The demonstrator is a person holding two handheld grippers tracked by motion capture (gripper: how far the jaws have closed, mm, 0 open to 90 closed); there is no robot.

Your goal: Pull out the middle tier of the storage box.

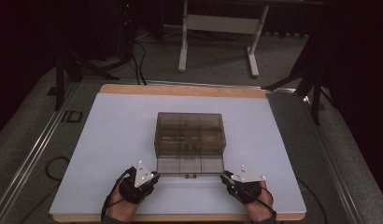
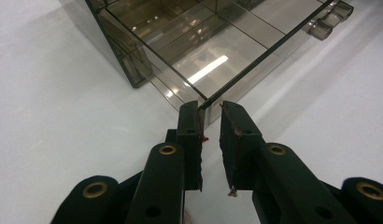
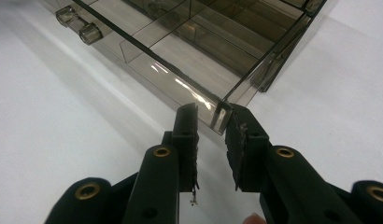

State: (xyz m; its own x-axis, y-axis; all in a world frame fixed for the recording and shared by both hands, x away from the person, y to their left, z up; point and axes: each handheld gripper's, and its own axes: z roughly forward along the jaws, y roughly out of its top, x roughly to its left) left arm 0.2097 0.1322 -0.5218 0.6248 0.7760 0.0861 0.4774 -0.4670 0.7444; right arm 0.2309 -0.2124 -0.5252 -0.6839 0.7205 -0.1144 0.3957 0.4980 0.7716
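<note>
A smoky clear drawer box point(image 1: 189, 126) stands in the middle of the white board point(image 1: 110, 140). Its bottom drawer point(image 1: 189, 165) is pulled out toward me, with two small knobs point(image 1: 191, 176) on its front. My left gripper point(image 1: 154, 176) is at the drawer's front left corner. In the left gripper view the jaw tips point(image 2: 210, 106) pinch that corner of the drawer point(image 2: 213, 60). My right gripper point(image 1: 223, 176) is at the front right corner, where its tips point(image 3: 212, 112) close on the drawer point(image 3: 180, 60) wall. The compartments I can see hold nothing.
The board lies on a wooden table whose edge point(image 1: 180, 89) shows at the back. Beyond it on the floor are a white desk frame point(image 1: 217, 42) and dark stand legs point(image 1: 315, 88) at both sides. Cables point(image 1: 54, 168) trail at the left.
</note>
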